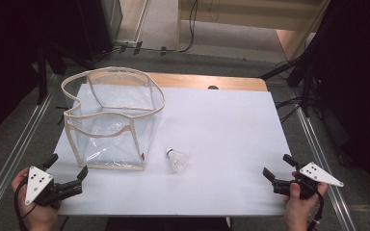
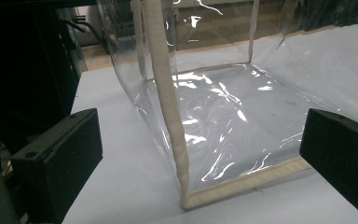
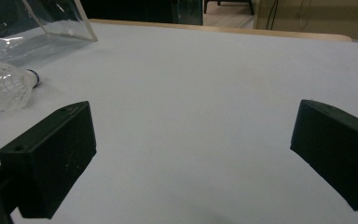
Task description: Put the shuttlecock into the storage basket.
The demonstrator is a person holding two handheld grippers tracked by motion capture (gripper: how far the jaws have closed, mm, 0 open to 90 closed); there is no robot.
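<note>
Status, nothing begun: your left gripper (image 1: 68,169) and right gripper (image 1: 275,168) rest wide open and empty at the lower corners, shuttlecock (image 1: 177,160) lying mid-desk (image 1: 221,125) just right of the clear bag (image 1: 111,118).

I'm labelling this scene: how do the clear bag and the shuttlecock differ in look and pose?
The clear bag stands upright with its mouth open upward; the shuttlecock lies on its side. The bag is far larger than the shuttlecock. The bag is see-through plastic with beige trim; the shuttlecock is white with a dark-ringed tip. Both rest on the white table, untouched by either gripper.
</note>
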